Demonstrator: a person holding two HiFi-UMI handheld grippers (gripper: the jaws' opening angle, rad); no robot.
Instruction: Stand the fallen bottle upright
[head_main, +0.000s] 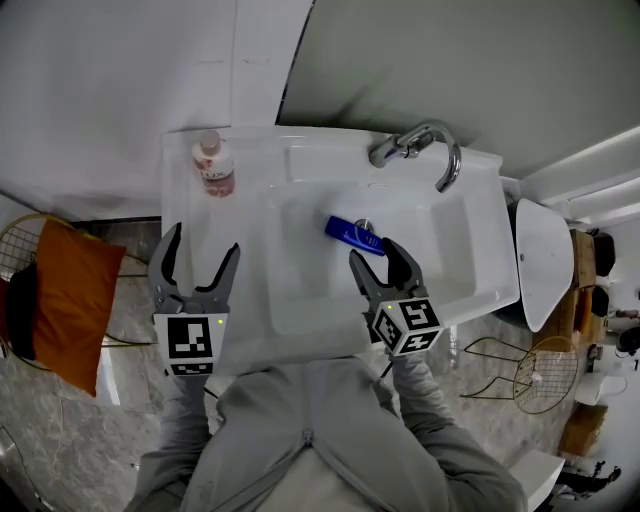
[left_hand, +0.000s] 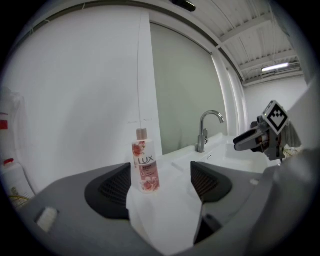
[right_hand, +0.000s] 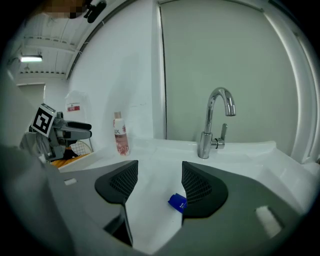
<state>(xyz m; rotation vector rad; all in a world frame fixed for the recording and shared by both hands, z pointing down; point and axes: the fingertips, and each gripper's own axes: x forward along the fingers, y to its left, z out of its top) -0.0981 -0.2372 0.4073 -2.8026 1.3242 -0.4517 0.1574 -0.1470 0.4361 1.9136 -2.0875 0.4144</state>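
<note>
A blue bottle (head_main: 354, 235) lies on its side in the white sink basin (head_main: 310, 290), near the drain. In the right gripper view only its blue end (right_hand: 177, 202) shows beside the right jaw pad. My right gripper (head_main: 380, 258) hovers open just in front of it, holding nothing. My left gripper (head_main: 202, 250) is open over the sink's left ledge, empty. A pink-and-white LUX bottle (head_main: 213, 166) stands upright at the back left corner, straight ahead between the jaws in the left gripper view (left_hand: 145, 161).
A chrome faucet (head_main: 422, 148) rises at the back of the sink, seen in the gripper views too (right_hand: 216, 122). An orange cushion on a wire chair (head_main: 62, 300) sits at the left. A white stool (head_main: 540, 262) and wire baskets (head_main: 545, 372) stand at the right.
</note>
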